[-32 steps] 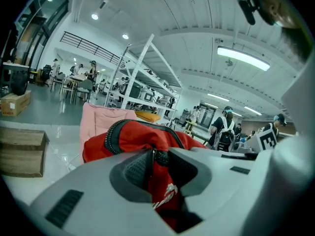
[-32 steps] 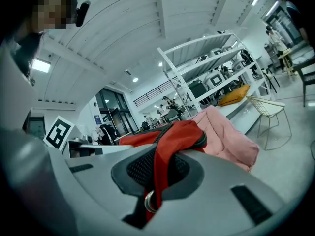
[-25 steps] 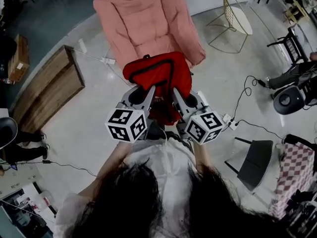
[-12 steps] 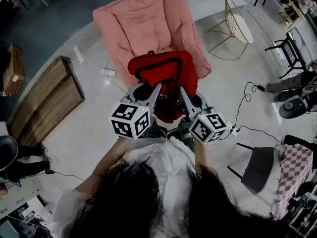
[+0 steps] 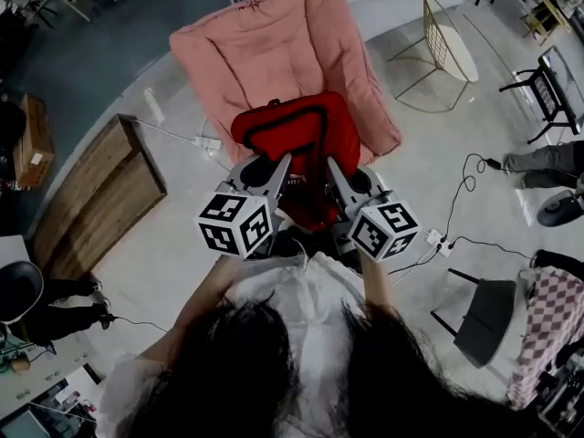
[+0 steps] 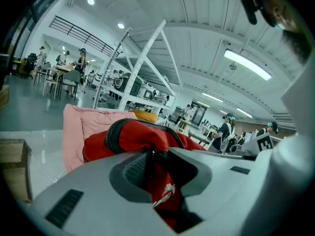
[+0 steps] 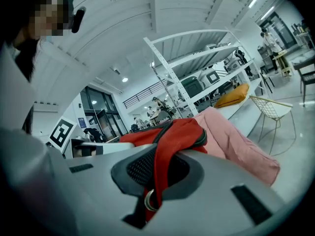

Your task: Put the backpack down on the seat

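Note:
A red backpack with a black zip hangs in the air between both grippers, over the front edge of a pink cushioned seat. My left gripper is shut on the red fabric at the pack's left side; in the left gripper view the backpack is pinched between the jaws. My right gripper is shut on the backpack's right side, with a red strap and a metal ring hanging down from the jaws. The pink seat lies just beyond the pack.
A low wooden platform lies on the floor to the left. A wire-frame chair stands at the right behind the seat. Cables and a power strip run across the floor at the right, near a dark chair.
Both grippers and the backpack have moved forward toward the pink seat, which now lies closer under the pack. Both grips are unchanged.

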`<control>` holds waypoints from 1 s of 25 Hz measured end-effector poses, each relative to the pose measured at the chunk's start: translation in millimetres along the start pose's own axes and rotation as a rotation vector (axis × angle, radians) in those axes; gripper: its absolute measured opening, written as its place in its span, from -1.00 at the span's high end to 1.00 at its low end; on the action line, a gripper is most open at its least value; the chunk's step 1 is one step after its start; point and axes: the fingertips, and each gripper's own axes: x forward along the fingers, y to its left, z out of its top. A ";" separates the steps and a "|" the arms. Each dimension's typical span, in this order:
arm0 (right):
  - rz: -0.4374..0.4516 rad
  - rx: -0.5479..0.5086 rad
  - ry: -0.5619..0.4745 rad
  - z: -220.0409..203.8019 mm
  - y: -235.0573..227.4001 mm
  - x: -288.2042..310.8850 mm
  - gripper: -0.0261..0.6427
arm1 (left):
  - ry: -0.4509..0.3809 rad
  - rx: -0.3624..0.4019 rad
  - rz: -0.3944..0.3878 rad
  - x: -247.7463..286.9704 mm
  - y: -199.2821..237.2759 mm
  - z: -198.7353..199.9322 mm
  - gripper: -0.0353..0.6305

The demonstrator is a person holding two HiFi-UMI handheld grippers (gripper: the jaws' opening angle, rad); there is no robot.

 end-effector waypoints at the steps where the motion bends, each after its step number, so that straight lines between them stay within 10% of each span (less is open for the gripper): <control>1: 0.008 0.004 0.012 0.5 -6.0 5.8 0.80 | 0.005 -0.005 0.010 6.4 3.5 0.6 0.60; 25: 0.127 0.100 0.444 -35.5 -210.5 178.3 0.80 | 0.221 -0.180 0.330 230.3 141.7 -20.3 0.61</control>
